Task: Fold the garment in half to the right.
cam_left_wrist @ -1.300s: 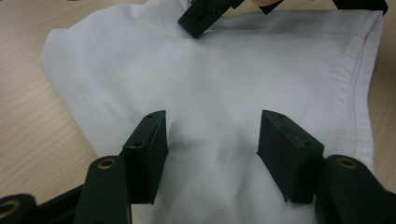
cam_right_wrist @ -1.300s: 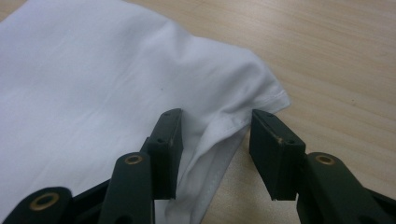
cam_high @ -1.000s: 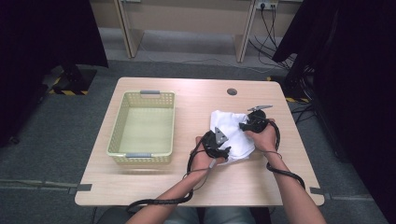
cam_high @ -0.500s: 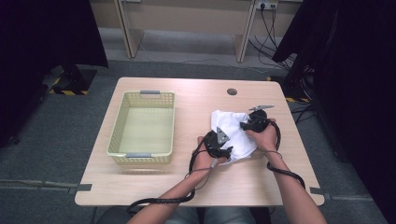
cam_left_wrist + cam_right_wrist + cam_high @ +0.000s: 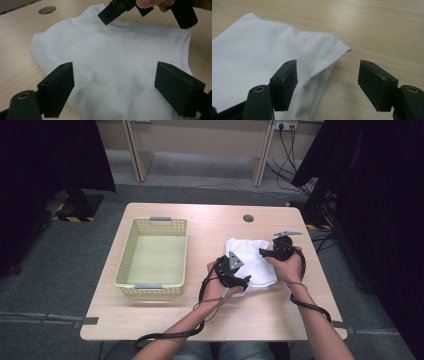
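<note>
Even overhead light, soft focus

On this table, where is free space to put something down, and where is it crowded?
Free: the bare wood of the table between the basket and the white cloth, the far strip around the round hole, and the near edge in front of the basket. Crowded: the right side, where the left gripper and right gripper hang over the cloth.

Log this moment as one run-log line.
left gripper: open, jaws just opened over white cloth | right gripper: open, just opened at cloth edge | basket: empty | cloth flat on table
</note>
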Demonstrator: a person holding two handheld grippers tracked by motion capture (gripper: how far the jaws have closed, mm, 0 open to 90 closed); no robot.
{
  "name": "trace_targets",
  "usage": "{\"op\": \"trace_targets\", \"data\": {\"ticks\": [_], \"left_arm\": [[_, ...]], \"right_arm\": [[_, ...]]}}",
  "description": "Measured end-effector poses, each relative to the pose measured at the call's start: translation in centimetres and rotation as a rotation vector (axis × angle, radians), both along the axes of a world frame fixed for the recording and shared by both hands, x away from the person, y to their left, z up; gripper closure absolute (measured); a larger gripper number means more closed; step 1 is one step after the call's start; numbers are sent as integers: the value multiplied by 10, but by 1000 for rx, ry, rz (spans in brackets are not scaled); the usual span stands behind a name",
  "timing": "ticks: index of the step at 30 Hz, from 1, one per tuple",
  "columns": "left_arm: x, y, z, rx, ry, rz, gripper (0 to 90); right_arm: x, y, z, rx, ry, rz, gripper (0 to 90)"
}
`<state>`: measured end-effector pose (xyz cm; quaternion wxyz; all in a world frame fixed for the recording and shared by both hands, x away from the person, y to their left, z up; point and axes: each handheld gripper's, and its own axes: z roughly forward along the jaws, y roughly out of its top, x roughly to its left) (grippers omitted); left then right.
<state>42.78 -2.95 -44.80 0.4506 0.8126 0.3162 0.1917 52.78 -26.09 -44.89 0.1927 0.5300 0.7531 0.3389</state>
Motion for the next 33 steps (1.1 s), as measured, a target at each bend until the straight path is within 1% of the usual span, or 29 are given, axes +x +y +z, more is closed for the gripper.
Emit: {"op": "trace_targets", "data": {"ticks": [2, 3, 5, 7, 10, 16, 22, 27, 33], "left_arm": [[-1, 2, 2, -6, 0, -1, 103], [-2, 6, 6, -16, -6, 5, 75], [-2, 11, 9, -29, -16, 0, 60], [-4, 14, 11, -32, -20, -13, 59], [-6, 16, 12, -21, -24, -37, 62], [-9, 17, 11, -13, -38, -56, 69], [-12, 19, 12, -16, -50, -75, 74], [-16, 23, 12, -34, -48, -78, 77], [-23, 30, 9, -37, -52, -74, 76]], "right_arm": [[-1, -1, 3, 5, -7, 0, 304], [-2, -1, 5, 9, -7, 1, 302], [-2, -3, 8, 11, -13, 1, 291], [-1, -4, 11, 18, -15, -7, 282], [0, -6, 12, 26, -10, -12, 266], [-2, -7, 12, 30, -7, -9, 250], [-3, -9, 12, 33, -7, -18, 243], [-2, -12, 11, 34, -7, -22, 238], [0, -14, 9, 31, -4, -16, 231]]}}
